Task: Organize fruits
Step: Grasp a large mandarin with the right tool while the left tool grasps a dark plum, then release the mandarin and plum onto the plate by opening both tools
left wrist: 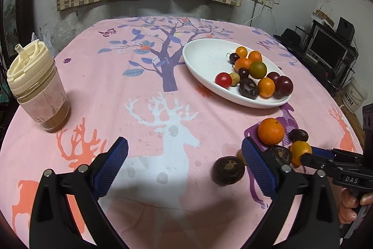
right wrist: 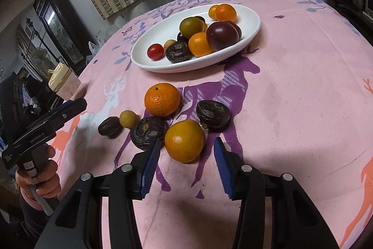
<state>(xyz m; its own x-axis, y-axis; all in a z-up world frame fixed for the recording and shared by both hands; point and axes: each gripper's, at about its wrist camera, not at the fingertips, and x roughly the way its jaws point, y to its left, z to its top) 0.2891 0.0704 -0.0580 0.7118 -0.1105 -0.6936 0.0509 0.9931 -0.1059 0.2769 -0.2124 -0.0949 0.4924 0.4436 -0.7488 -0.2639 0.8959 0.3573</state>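
Note:
A white oval plate (right wrist: 251, 15) (left wrist: 200, 55) holds several fruits: oranges, dark plums, a green one, a red tomato. Loose on the pink cloth lie a large mandarin (right wrist: 162, 99) (left wrist: 271, 131), a smooth orange (right wrist: 184, 140) (left wrist: 300, 151), three dark wrinkled fruits (right wrist: 148, 132) (right wrist: 213, 114) (right wrist: 110, 127) and a small yellow-brown fruit (right wrist: 128, 118). My right gripper (right wrist: 187, 153) is open, its jaws on either side of the smooth orange without closing on it. My left gripper (left wrist: 185, 151) is open and empty over the white deer print, left of the loose fruits.
A cream-lidded cup with a straw (left wrist: 37, 85) stands at the table's left edge. The round table wears a pink deer-print cloth (left wrist: 139, 90). A curtain and wall lie behind; shelves and a monitor (left wrist: 326, 48) stand to the right.

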